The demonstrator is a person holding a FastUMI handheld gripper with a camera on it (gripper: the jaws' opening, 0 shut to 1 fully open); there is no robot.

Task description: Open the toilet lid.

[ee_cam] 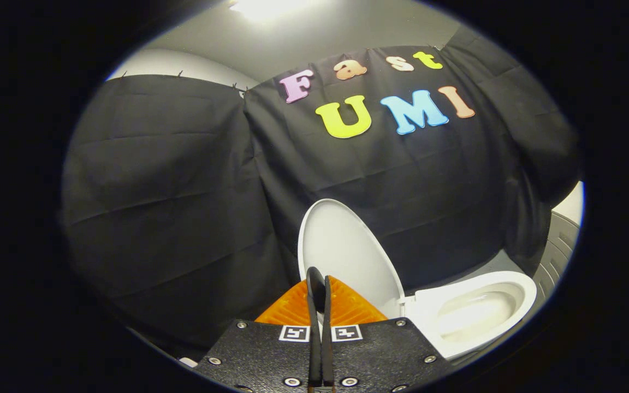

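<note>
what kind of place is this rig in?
Likely a mock bathroom booth: a white toilet bowl with its toilet lid raised, black cloth wall behind. The tongs are closed together, holding nothing, just before the lid.

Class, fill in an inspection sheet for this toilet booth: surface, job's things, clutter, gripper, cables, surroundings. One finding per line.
Surface: pale floor seen beyond the toilet, by the foot of the cloth.
Job's things: toilet lid raised upright, just beyond the fingers; toilet bowl uncovered, seat down.
Clutter: nothing seen.
Gripper: gripper with fingers together, nothing between them; whether they touch the lid cannot be told.
Cables: nothing seen.
Surroundings: black cloth wall behind the toilet; ceiling light above; grey ribbed unit past the bowl.
</note>
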